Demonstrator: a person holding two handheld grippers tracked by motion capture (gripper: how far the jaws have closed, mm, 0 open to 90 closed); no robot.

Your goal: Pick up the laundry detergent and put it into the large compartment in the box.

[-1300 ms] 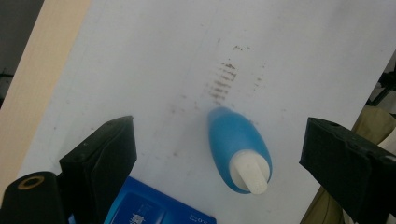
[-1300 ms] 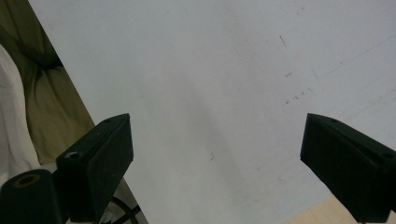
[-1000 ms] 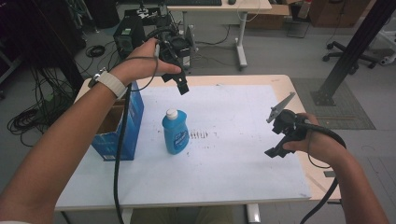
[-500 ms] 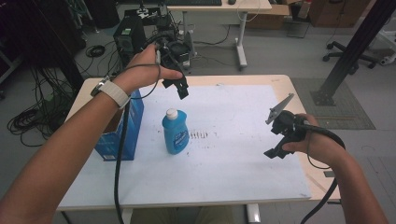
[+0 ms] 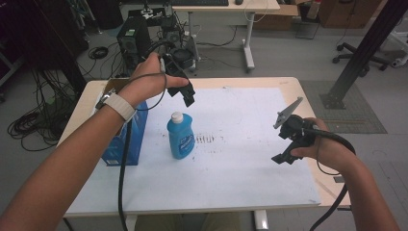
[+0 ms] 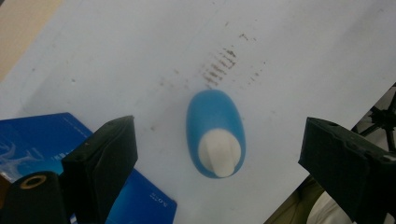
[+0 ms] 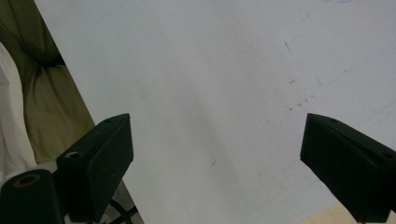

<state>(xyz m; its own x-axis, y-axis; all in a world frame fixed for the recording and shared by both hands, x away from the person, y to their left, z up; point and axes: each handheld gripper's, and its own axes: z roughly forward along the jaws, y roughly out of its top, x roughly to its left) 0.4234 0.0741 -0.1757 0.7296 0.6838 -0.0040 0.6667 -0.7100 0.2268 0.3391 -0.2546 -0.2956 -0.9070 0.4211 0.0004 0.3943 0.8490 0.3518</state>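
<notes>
Left hand-held gripper (image 5: 187,98), jaws apart, hovers above the upright blue dish-soap bottle (image 5: 181,136); right hand-held gripper (image 5: 284,151) hangs apart over the surface (image 5: 250,163).

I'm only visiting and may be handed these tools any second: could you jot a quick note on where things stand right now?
Left gripper: open, fingers wide, in the air above the blue bottle, holding nothing.
Right gripper: open, empty, over the white sheet at the table's right side.
Things: the bottle stands upright with its white cap on, beside the blue box and apart from it.
Done: nothing grasped.
Left: probably lower the left gripper and take the bottle.
</notes>
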